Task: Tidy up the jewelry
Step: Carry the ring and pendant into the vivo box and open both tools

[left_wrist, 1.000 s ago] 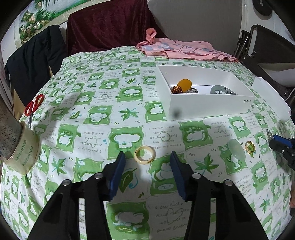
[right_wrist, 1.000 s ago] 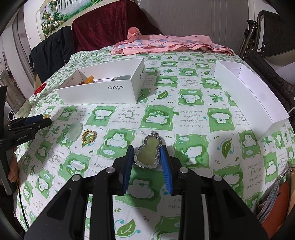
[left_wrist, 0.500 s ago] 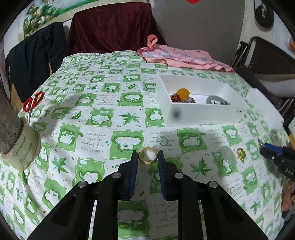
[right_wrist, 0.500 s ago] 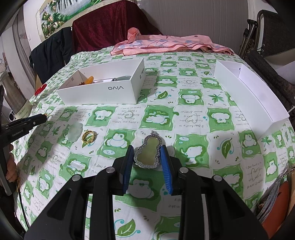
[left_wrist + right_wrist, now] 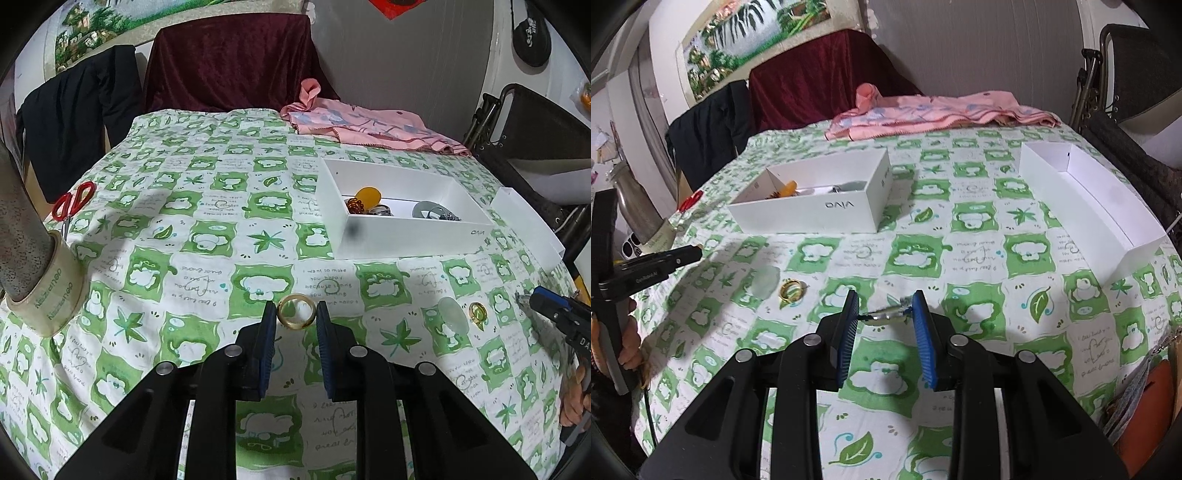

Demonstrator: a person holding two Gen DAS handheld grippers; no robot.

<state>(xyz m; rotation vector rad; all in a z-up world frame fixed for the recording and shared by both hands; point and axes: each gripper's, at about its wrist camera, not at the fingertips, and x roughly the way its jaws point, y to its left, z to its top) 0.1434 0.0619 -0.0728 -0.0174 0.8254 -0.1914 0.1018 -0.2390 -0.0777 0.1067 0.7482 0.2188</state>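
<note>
Both tongs loaded, box part-filled, two pieces left on the cloth.

Nearest, left gripper (image 5: 296, 321) clenched on the amber ring (image 5: 296, 315), having just closed from wide open round it; now apparently lifted clear of the tablecloth (image 5: 184, 236), though hard to be sure. Right gripper (image 5: 885, 308) clamped on the gourd pendant (image 5: 884, 315), no longer lying flat between the pads but tipped edge-on and raised. Between the two, still waiting: a gold ring (image 5: 791, 290) just beside a pale stone (image 5: 767, 278). Farther back, the white box (image 5: 406, 236) already holding an orange stone, beads and silver bits. Beyond to the right, the lid (image 5: 1089, 199) empty.
</note>
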